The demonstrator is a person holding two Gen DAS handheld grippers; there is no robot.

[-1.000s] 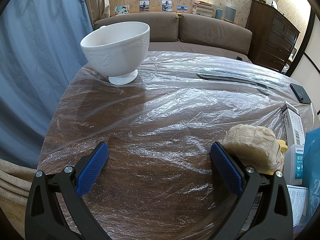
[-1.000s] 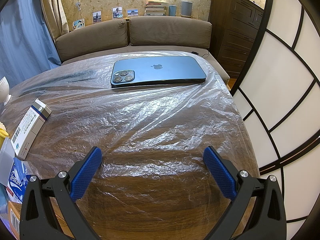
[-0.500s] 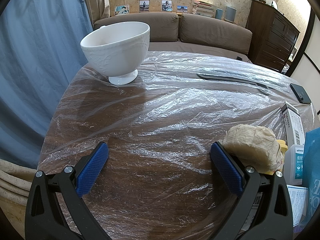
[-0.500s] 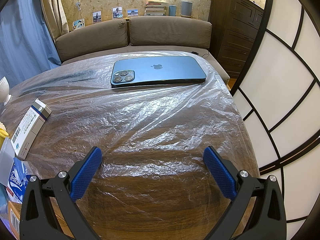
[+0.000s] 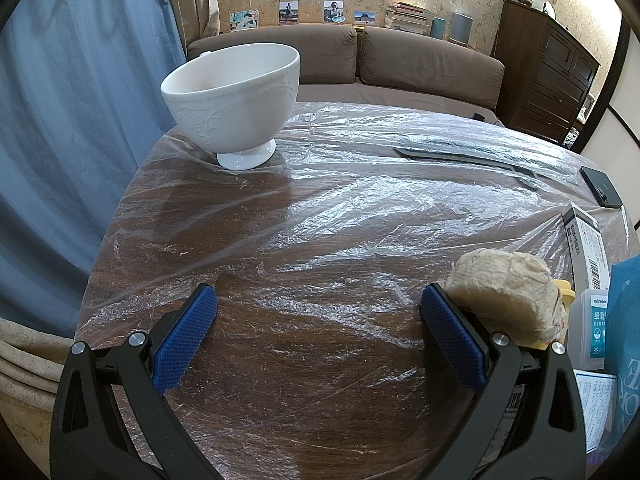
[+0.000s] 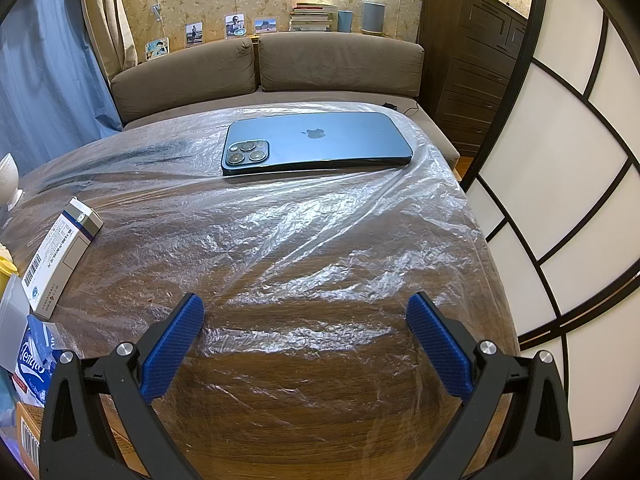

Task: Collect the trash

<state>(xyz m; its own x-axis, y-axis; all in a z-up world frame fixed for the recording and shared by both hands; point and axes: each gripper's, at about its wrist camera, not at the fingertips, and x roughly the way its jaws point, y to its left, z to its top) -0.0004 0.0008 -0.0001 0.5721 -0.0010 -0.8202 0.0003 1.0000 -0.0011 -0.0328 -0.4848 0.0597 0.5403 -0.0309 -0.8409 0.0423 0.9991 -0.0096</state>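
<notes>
Tools unmoved since earlier frames: left tool [image 5: 318, 330] and right tool [image 6: 306, 336] both spread wide, grasping nothing above table [image 5: 304, 240].

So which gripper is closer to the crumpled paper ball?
Left. The paper ball sits right beside the left gripper; the right gripper doesn't see it.

Ahead-left of my left tongs [image 5: 318, 336] a footed bowl [image 5: 236, 100] stands on the desk [image 5: 320, 240]; a paper wad [image 5: 506, 294] lies just right. Beyond my right tongs [image 6: 306, 346] lies a phone [image 6: 320, 140]; a carton [image 6: 60, 256] lies left.
</notes>
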